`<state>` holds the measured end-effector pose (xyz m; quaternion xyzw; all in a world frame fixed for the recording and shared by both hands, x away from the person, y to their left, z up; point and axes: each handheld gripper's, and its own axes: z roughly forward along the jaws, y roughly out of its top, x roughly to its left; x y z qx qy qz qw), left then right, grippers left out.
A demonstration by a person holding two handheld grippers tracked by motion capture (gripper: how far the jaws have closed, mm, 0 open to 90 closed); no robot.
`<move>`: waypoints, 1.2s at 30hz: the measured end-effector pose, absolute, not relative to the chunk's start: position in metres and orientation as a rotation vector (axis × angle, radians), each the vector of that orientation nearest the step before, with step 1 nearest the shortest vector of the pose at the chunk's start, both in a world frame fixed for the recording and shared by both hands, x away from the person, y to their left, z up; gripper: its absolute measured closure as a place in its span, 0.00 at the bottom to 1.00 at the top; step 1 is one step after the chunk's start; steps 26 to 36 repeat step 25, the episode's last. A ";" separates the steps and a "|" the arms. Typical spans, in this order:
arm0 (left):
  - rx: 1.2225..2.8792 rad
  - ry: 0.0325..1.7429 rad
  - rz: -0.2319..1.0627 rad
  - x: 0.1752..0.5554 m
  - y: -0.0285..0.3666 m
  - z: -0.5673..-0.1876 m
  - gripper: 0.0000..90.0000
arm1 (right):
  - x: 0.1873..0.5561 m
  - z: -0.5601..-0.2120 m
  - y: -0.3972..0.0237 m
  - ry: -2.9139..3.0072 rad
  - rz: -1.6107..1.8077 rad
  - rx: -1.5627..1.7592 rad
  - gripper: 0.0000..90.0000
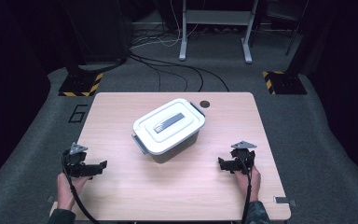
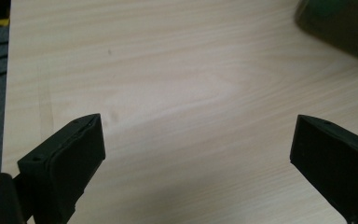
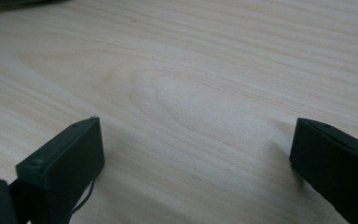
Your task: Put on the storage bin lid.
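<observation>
A grey storage box with a white clip-on lid (image 1: 168,124) stands in the middle of the wooden table (image 1: 182,196), turned at an angle. My left gripper (image 1: 103,164) rests low at the table's front left, jaws pointing right toward the box and open, with bare wood between them (image 2: 196,126). A dark blurred corner of the box (image 2: 340,23) shows at the top right of the left gripper view. My right gripper (image 1: 220,163) sits at the front right, pointing left, open over bare wood (image 3: 196,126). Each gripper is a hand's width or more from the box.
A round dark cable hole (image 1: 205,103) lies in the table behind the box. Beyond the table, stands with yellow-black striped bases (image 1: 80,85) and loose cables (image 1: 177,70) sit on the grey floor. A small metal bracket (image 1: 284,201) sticks out at the front right edge.
</observation>
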<state>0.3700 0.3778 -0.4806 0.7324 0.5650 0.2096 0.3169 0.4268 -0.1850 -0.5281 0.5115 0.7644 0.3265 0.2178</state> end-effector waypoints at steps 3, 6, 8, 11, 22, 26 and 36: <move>1.925 1.522 0.567 0.365 0.381 -0.494 0.02 | 0.427 -0.528 -0.185 2.117 0.904 1.416 0.02; 1.913 1.542 0.575 0.361 0.382 -0.501 0.01 | 0.427 -0.528 -0.185 2.116 0.904 1.416 0.02; 1.920 1.547 0.603 0.358 0.381 -0.505 0.00 | 0.427 -0.528 -0.185 2.116 0.904 1.416 0.02; 1.907 1.551 0.639 0.355 0.377 -0.513 0.00 | 0.427 -0.528 -0.185 2.116 0.904 1.416 0.02; 1.888 1.543 0.648 0.351 0.369 -0.532 0.00 | 0.427 -0.528 -0.185 2.116 0.904 1.417 0.02; 1.881 1.548 0.653 0.351 0.368 -0.532 0.00 | 0.427 -0.528 -0.185 2.118 0.905 1.416 0.02; 1.881 1.548 0.653 0.351 0.368 -0.532 0.00 | 0.427 -0.528 -0.185 2.118 0.905 1.416 0.02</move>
